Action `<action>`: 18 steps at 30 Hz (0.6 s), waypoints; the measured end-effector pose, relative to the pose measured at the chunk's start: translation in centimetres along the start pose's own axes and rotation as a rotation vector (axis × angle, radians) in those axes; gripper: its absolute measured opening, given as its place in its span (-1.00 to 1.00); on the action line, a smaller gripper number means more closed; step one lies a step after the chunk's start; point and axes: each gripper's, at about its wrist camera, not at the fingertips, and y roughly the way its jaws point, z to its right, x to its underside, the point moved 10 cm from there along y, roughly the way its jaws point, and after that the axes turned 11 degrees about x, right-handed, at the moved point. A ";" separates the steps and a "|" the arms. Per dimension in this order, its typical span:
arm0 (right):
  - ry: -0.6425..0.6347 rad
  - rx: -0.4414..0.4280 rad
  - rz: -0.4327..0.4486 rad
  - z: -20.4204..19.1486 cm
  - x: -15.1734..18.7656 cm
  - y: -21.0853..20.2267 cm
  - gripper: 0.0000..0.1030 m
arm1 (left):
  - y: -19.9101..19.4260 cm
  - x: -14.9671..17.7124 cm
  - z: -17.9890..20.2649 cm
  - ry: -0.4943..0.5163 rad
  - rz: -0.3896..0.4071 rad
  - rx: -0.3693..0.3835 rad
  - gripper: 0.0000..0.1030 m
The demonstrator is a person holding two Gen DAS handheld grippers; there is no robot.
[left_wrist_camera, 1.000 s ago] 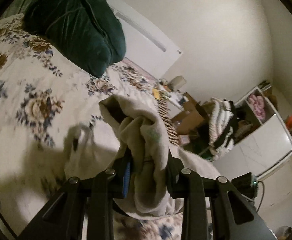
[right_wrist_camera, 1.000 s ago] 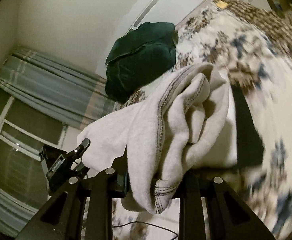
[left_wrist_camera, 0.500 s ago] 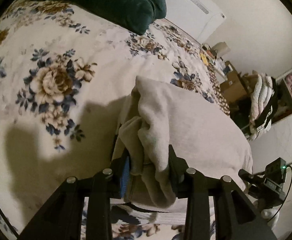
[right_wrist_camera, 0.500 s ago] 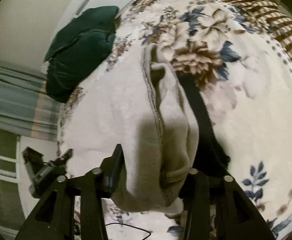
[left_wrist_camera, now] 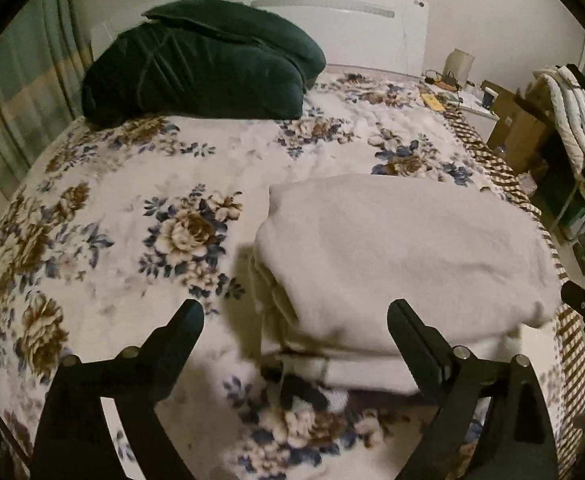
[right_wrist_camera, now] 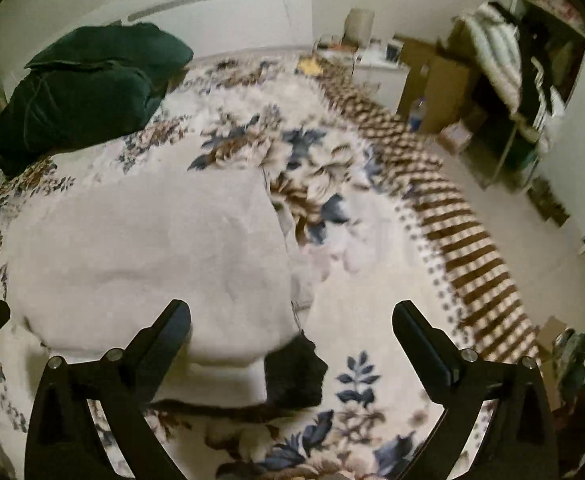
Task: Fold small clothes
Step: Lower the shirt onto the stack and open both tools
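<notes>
Item: cream fleece garment point(left_wrist_camera: 404, 248), folded into a thick rectangular bundle, lying flat on the floral bedspread point(left_wrist_camera: 104, 240); in the left wrist view it sits at about 2 o'clock from frame centre, in the right wrist view at about 9 o'clock. Dark green cushion point(left_wrist_camera: 200, 64) at 11 o'clock, well apart from the bundle. Left gripper point(left_wrist_camera: 296, 310): jaws have just been opening and now stand wide apart, the bundle's near left corner lying between them but unpressed. Right gripper point(right_wrist_camera: 292, 310): jaws likewise just opened, wide apart, over the bundle's near right corner and a dark strip of cloth point(right_wrist_camera: 292, 372) poking out beneath. Step judged: release after the fold. Handling note: lift both grippers straight clear without snagging the layered left edge; the protruding dark strip probably wants tucking under.
</notes>
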 end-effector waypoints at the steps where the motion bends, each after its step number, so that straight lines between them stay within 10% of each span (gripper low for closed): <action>1: -0.001 0.004 0.017 0.2 0.2 -1.3 0.99 | -0.4 0.1 0.3 0.000 0.004 0.001 0.82; 18: -0.052 -0.048 0.188 4.8 4.0 -26.9 1.00 | -21.7 1.5 6.5 0.007 0.142 -0.058 0.82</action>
